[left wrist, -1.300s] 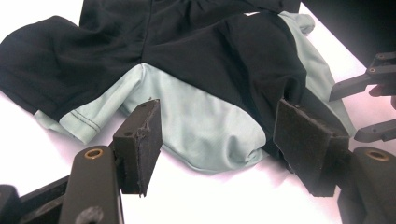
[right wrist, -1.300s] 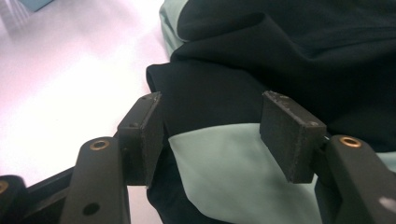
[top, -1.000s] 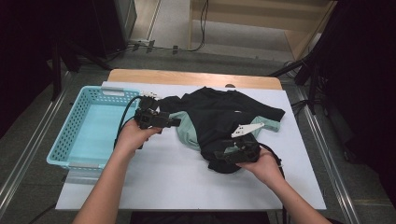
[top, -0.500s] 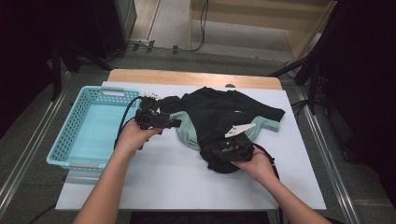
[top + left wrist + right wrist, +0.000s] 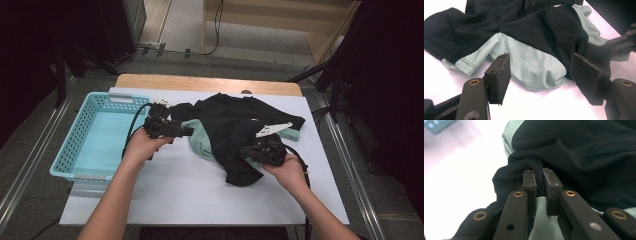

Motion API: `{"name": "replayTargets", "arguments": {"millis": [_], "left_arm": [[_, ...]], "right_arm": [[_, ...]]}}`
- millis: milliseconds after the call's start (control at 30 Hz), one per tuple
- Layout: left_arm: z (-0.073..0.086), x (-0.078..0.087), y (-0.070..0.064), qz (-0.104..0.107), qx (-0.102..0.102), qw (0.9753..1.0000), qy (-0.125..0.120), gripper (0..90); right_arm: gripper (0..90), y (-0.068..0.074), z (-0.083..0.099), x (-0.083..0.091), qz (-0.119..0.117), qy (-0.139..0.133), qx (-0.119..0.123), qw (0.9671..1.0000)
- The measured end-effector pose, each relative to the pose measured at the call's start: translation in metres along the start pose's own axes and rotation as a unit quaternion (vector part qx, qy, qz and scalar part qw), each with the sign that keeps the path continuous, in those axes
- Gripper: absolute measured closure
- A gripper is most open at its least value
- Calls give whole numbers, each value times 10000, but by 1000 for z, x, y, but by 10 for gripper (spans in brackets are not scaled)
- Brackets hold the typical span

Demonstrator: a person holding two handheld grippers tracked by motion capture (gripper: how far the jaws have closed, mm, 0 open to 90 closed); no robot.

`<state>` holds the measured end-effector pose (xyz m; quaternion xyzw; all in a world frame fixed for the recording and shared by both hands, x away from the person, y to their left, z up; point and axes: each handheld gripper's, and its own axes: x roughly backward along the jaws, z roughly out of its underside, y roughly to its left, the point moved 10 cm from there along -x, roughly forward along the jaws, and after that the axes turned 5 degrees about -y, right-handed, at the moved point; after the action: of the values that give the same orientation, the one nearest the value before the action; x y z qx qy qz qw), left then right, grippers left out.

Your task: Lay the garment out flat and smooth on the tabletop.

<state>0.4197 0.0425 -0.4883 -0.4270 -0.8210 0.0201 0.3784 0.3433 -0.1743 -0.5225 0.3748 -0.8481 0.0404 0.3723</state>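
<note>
right gripper (image 5: 539, 173) jaws pinch black shirt (image 5: 235, 125); left gripper (image 5: 541, 72) jaws wide beside basket (image 5: 75, 150).

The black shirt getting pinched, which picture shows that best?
The right gripper view: the right gripper has a fold of the black shirt between nearly closed jaws. The high view shows it spread out; the left gripper view shows it beyond open jaws.

basket (image 5: 95, 140) left on table (image 5: 165, 195) | garment (image 5: 235, 125) right of basket

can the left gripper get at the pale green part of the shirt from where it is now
Probably yes. The left gripper is open, its jaws either side of the pale green cloth just ahead, with bare table between. The right gripper pinches the black shirt farther off.
</note>
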Motion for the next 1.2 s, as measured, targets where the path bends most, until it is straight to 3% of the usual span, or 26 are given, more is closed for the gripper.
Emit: {"name": "replayTargets", "arguments": {"millis": [500,1200], "left_arm": [[0,-1,-3,44,-22,10000,1,336],[6,-4,-17,155,-190,9997,15,337]], "right_arm": [[797,-36,-5,26,294,-417,-365,9980],[796,-82,-8,18,536,-538,-896,9931]]}}
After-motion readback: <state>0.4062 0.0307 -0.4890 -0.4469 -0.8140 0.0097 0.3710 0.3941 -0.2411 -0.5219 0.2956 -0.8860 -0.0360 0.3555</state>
